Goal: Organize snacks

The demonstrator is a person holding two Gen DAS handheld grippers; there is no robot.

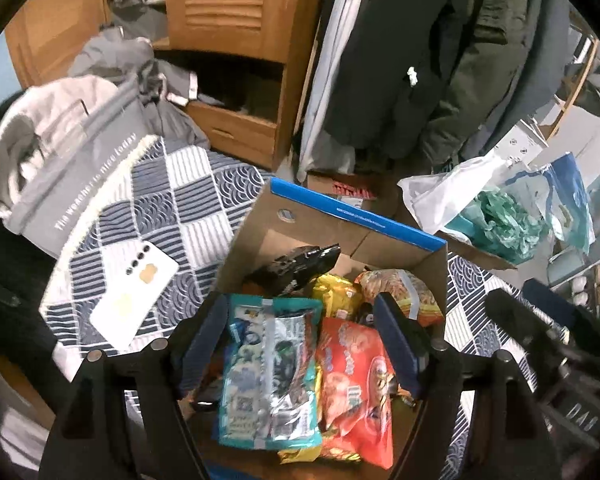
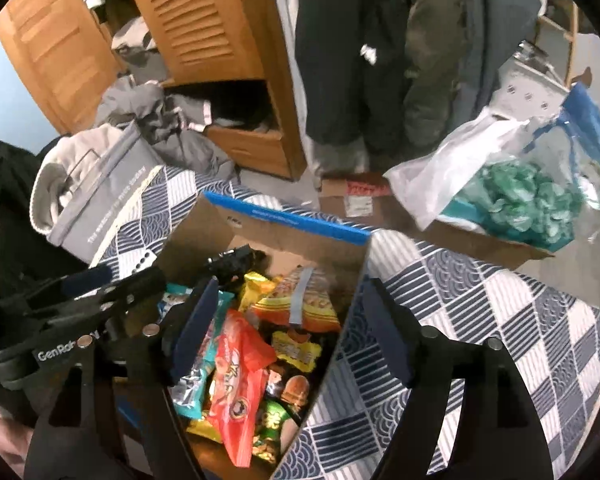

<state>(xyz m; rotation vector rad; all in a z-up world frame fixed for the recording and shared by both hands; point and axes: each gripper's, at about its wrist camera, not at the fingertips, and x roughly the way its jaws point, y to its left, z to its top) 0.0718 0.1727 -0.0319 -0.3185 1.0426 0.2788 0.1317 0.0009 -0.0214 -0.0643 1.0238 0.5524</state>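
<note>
The snacks lie together inside an open cardboard box that stands on a bed with a blue and white checked cover. At the near left of the box lies a teal and silver packet, and just right of it, touching it, an orange-red packet. Farther in the box are a yellow packet, an orange packet with a grey strip and, at the far side, a black packet leaning on the wall.

The left hand-held gripper hangs over the teal and orange-red packets with its jaws wide apart and nothing held. The right hand-held gripper is also open and empty, one finger over the snacks, the other over the bed cover to the right of the box wall.

On the bed left of the box lies a white phone, beyond it a grey bag. Far behind stand a wooden cabinet and hanging coats
</note>
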